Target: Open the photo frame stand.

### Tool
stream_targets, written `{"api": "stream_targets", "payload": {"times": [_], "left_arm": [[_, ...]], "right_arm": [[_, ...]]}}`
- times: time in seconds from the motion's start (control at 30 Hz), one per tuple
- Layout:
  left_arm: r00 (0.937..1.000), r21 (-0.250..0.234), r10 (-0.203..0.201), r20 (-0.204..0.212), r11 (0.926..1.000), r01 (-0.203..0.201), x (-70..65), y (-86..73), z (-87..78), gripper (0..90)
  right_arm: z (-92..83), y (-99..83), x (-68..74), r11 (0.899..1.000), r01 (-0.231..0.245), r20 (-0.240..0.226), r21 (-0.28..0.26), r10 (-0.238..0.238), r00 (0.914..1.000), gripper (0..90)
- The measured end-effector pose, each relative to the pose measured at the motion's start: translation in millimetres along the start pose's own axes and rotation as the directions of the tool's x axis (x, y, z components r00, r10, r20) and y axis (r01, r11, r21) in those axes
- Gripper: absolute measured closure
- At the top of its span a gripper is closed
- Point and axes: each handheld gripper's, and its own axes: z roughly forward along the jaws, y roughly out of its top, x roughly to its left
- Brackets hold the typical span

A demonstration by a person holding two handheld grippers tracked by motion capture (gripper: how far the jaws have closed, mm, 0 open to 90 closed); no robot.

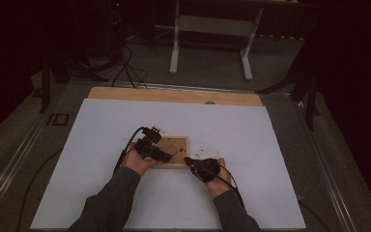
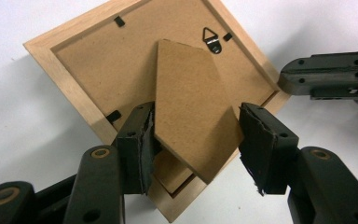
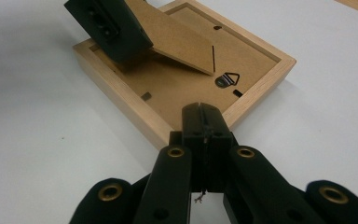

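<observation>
The left gripper (image 2: 193, 140) holds its jaws spread astride the raised cardboard stand (image 2: 193, 107), one jaw touching its edge. The picture frame (image 1: 172, 151) lies face-down mid-worktop (image 1: 101, 145). The right gripper (image 3: 204, 122), jaws pressed together, braces the frame's near-right corner.

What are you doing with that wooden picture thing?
A person is working on a wooden picture frame that lies face down on the white table. The left tool has its jaws on either side of the cardboard stand flap on the back, which is lifted a little; whether they press it is hard to tell. The right tool is shut and rests against the frame's edge, as if steadying it.
</observation>
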Motion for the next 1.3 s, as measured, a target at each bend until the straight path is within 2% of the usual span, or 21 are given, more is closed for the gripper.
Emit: {"api": "stream_targets", "payload": {"times": [0.13, 0.43, 0.5, 0.7, 0.87, 1.1, 1.13, 1.3], "left_arm": [[0.9999, 0.022, -0.001, 0.014, 0.9998, 0.001, 0.6, -1.7, 4.2, 50.7], [0.9978, -0.005, -0.032, 0.059, 0.9995, 0.033, 5.4, -0.9, -0.5, 50.5], [0.9944, -0.011, -0.052, 0.092, 0.9985, 0.054, 8.8, -0.5, -3.9, 50.5], [0.9891, -0.017, -0.088, 0.118, 0.9958, 0.09, 12.2, 0.1, -5.8, 53.6], [0.9843, 0.003, -0.106, 0.142, 0.9943, 0.106, 15.6, 0.5, -4.8, 54.7], [0.9881, -0.001, -0.093, 0.123, 0.9956, 0.094, 13.3, 0.7, -4.9, 55.1], [0.9909, -0.005, -0.083, 0.106, 0.9964, 0.084, 11.7, 0.7, -5.1, 55.1], [0.9958, -0.025, -0.053, 0.075, 0.9982, 0.055, 7.9, 0.3, -6.1, 55.0]], "right_arm": [[0.0, 0.0, -0.1, 1.0, 0.001, 0.0, -0.001, -0.001, 1.0, 89.8], [0.0, 0.0, -0.1, 1.0, 0.0, 0.0, 0.0, 0.0, 1.0, 89.8], [0.0, 0.0, -0.1, 1.0, 0.001, 0.0, -0.001, -0.001, 1.0, 89.8], [0.0, 0.0, 0.2, 1.0, 0.001, 0.002, 0.0, -0.001, 1.0, 89.8], [0.0, 0.0, 0.1, 1.0, 0.002, 0.002, 0.0, -0.002, 1.0, 89.8], [0.1, 0.4, -1.0, 1.0, 0.0, -0.007, 0.002, 0.0, 1.0, 89.7], [0.1, 0.5, -1.0, 1.0, 0.001, -0.007, 0.003, -0.001, 1.0, 89.7], [-0.2, 1.6, -1.0, 1.0, 0.009, -0.005, 0.012, -0.009, 0.9999, 88.2]]}}
